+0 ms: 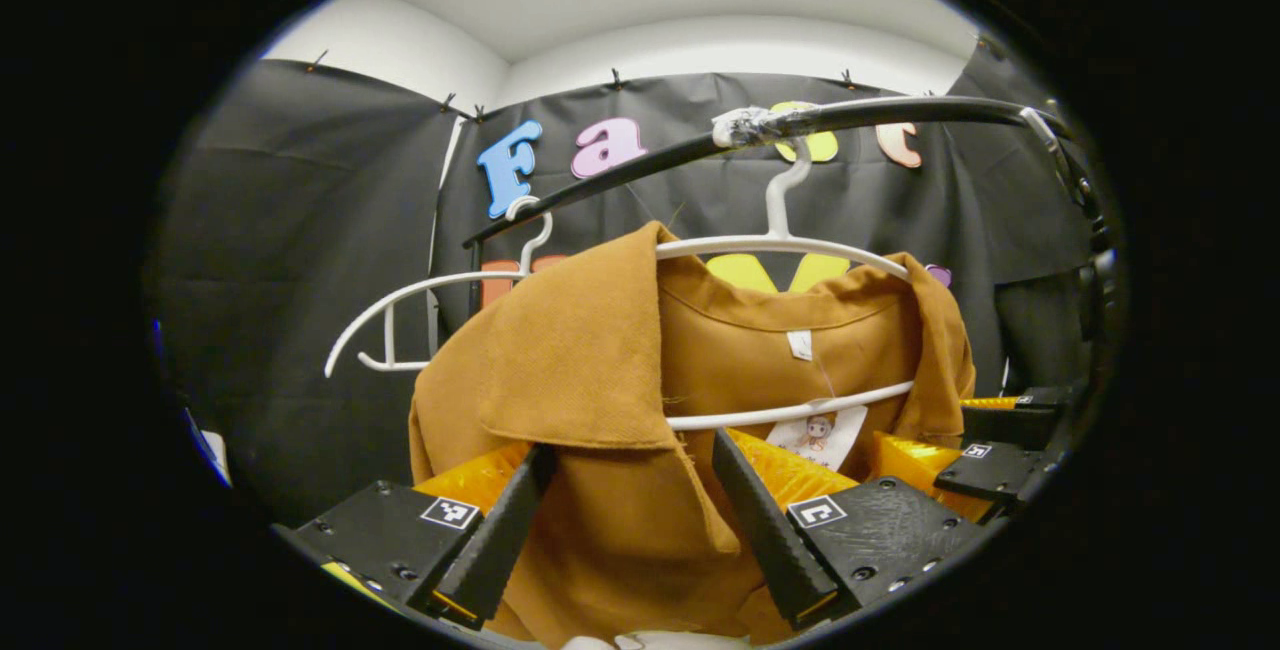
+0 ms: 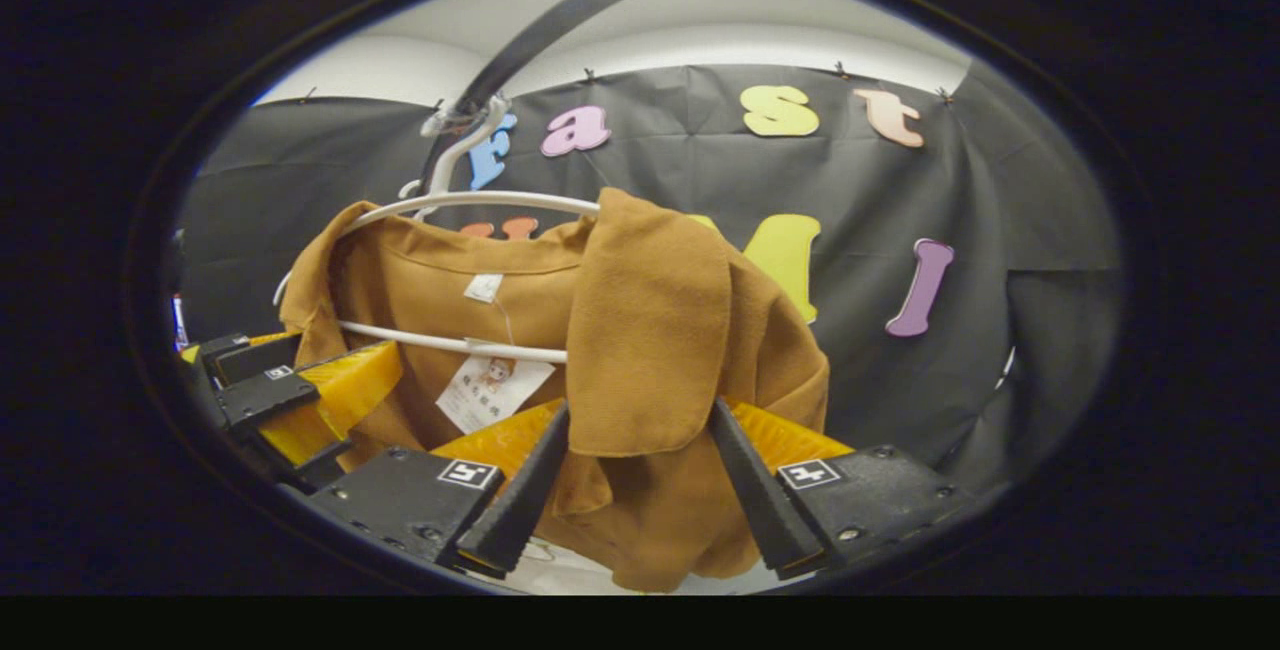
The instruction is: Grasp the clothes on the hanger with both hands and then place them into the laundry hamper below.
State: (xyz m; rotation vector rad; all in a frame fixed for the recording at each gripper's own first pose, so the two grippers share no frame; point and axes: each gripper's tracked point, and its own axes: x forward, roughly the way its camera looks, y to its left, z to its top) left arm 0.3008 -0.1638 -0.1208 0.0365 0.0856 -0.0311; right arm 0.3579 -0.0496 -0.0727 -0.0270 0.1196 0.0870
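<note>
A brown collared shirt (image 1: 580,350) hangs on a white hanger (image 1: 780,245) from a black rod (image 1: 900,110). My left gripper (image 1: 630,450) is open, its fingers straddling the shirt's left collar flap and front. In the right gripper view the same shirt (image 2: 650,310) hangs on its hanger (image 2: 480,200), and my right gripper (image 2: 638,410) is open with the other collar flap hanging between its fingers. Each gripper also appears in the other's view: the right gripper (image 1: 990,465) at the shirt's far shoulder, the left gripper (image 2: 270,390) at the opposite shoulder.
A second, empty white hanger (image 1: 400,300) hangs on the rod to the left of the shirt. A paper tag (image 2: 490,385) dangles inside the collar. Black cloth walls stand close behind. The rod (image 2: 530,40) runs overhead.
</note>
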